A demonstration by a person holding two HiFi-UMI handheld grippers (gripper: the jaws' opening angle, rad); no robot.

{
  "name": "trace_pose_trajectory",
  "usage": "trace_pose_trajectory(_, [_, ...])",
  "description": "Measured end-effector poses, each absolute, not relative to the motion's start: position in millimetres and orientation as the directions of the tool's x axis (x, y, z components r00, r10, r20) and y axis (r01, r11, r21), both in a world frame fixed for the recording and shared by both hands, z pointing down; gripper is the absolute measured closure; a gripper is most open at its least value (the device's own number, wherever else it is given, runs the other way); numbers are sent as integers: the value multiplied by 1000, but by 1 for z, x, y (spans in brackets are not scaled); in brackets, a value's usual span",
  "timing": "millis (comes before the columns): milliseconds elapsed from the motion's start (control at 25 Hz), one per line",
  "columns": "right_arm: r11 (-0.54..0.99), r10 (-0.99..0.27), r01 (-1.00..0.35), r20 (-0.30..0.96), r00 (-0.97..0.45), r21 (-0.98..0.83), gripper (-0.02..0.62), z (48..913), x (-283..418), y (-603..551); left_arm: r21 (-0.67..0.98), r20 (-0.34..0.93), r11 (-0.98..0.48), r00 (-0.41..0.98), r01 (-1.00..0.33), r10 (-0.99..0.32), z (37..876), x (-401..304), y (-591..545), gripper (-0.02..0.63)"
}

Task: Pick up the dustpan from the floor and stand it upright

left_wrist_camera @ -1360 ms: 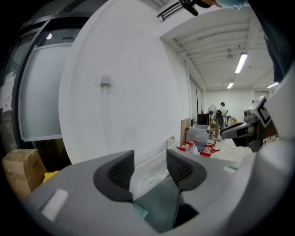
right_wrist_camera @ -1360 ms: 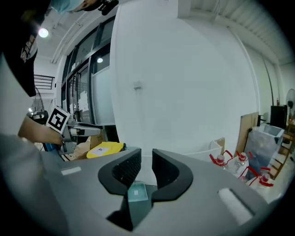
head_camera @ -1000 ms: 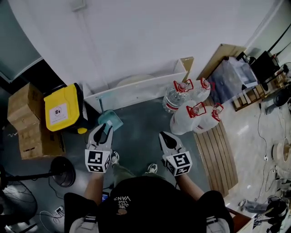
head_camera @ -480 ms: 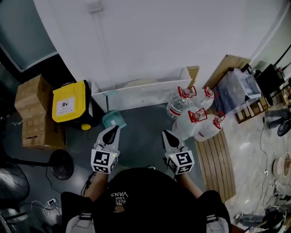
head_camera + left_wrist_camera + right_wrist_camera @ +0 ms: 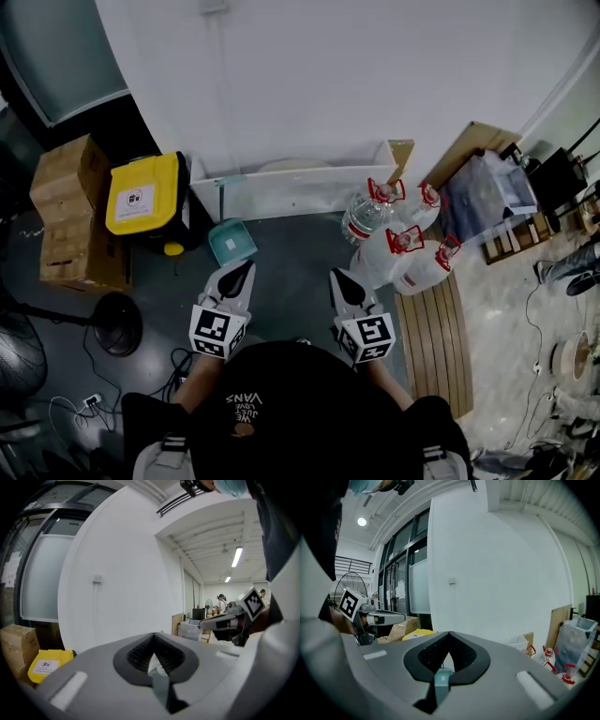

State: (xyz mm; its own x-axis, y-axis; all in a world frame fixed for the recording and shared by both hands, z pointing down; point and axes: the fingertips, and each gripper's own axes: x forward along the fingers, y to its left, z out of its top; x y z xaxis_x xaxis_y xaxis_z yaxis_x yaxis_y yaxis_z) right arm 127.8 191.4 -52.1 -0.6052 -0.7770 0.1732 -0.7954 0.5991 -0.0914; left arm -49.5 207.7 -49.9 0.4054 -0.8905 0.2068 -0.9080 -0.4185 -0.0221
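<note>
The teal dustpan (image 5: 232, 242) stands on the dark floor, its thin handle rising against the long white box (image 5: 291, 187) by the wall. My left gripper (image 5: 236, 277) hangs a short way in front of it, jaws shut and empty. My right gripper (image 5: 349, 289) is level with it to the right, also shut on nothing. In the left gripper view the shut left gripper (image 5: 153, 637) shows only a sliver of teal below the tips. The right gripper view has its shut right gripper (image 5: 449, 635) framing a small teal patch the same way.
A yellow-lidded bin (image 5: 142, 194) and stacked cardboard boxes (image 5: 70, 220) stand at the left, with a floor fan (image 5: 112, 323) and cables in front of them. Several large water jugs (image 5: 403, 248) and a slatted wooden board (image 5: 436, 328) lie at the right.
The left gripper has drawn back from the dustpan and its jaws have closed. The dustpan stays standing by the white box. The right gripper has shifted only slightly.
</note>
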Motion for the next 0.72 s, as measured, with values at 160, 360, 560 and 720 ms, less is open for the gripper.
trace_pose_trajectory(160, [608,-770,-789,175,-613,-90,594,-53,122,193,-22,195,-425,414,-905,-889,-53,-48,210,555])
trace_pose_trajectory(360, [615,-764,-784,181,-619,-84,594,-54,115,192,-30,181,-424,413,-905,-893,-57,-52,209,555])
trace_pose_trajectory(560, [612,-765,-786,186,-616,-84,594,-56,113,190,-23,211,-432,418,-901,-883,-52,-56,211,555])
trace_pose_trajectory(720, [612,-765,-787,193,-615,-80,594,-54,113,190,-20,203,-438,426,-899,-882,-54,-56,210,555])
